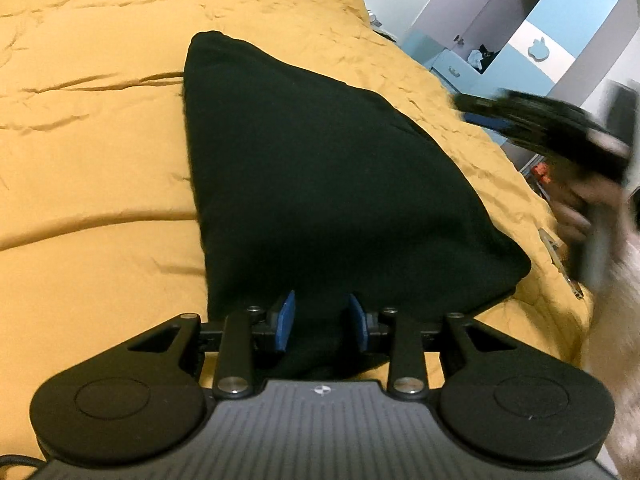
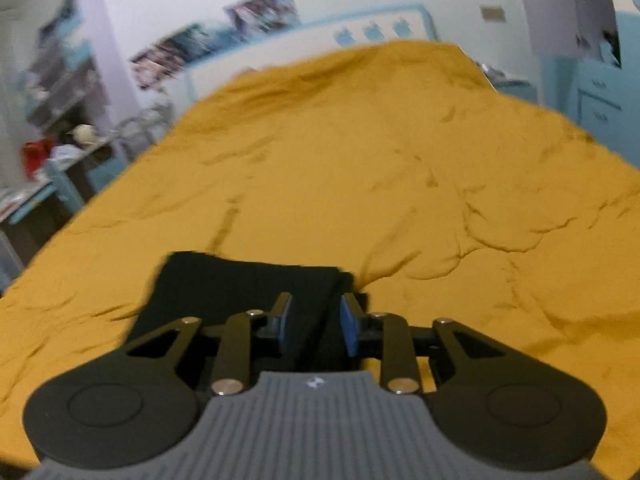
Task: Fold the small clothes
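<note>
Left wrist: 1 black garment [image 1: 320, 184] on yellow bedspread [image 1: 100, 160]; left gripper [image 1: 322, 322] spread, right gripper [image 2: 316, 324] spread over cloth.

Black garment [image 1: 320, 184] flat on mustard bedspread [image 1: 100, 160]

A black garment [image 1: 320, 184] lies on the mustard bedspread [image 1: 92, 152], its near edge between the left gripper [image 1: 322, 322] blue pads, near the bedspread's right edge
</note>
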Demonstrator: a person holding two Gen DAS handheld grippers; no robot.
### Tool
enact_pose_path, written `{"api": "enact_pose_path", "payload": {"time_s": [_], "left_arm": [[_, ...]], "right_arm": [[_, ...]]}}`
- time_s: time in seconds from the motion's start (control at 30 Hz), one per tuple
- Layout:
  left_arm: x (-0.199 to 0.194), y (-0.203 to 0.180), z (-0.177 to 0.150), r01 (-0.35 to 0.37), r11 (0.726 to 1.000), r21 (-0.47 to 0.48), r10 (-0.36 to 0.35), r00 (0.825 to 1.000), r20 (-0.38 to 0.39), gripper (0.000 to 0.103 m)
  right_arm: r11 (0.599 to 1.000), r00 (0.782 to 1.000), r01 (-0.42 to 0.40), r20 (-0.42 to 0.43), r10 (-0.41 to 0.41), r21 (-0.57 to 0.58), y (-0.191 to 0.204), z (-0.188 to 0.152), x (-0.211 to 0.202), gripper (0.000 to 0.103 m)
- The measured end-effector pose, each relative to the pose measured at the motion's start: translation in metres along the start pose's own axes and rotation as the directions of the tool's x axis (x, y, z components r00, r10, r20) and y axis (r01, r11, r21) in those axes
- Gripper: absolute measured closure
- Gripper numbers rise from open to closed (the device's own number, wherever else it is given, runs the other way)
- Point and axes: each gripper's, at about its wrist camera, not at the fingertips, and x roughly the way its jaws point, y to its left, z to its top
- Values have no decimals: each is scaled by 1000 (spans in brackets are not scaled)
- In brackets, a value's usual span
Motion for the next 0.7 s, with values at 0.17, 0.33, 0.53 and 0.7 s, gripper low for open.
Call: {"api": "enact_pose_path", "payload": {"time_s": [0.17, 0.33, 0.53, 0.7], "left_arm": [[2, -5, 1, -16, 1000, 11, 16, 1000, -6, 64], [2, -7, -2, -27, 999, 28, 27, 1000, -2, 62], [-7, -1, -2, -12, 999, -35, 12, 1000, -12, 63], [-55, 6, -8, -46, 998, -38, 49, 995, 91, 62]], "right_arm": [[993, 995, -94, -40, 91, -75, 22, -46, -74, 80], [992, 984, -101, -157, 89, -73, 24, -100, -80, 81], [998, 985, -65, -159, 67, 19, 5, -126, -71, 91], [996, 997, -52, -45, 55, 68, -1, -111, -105, 61]]}}
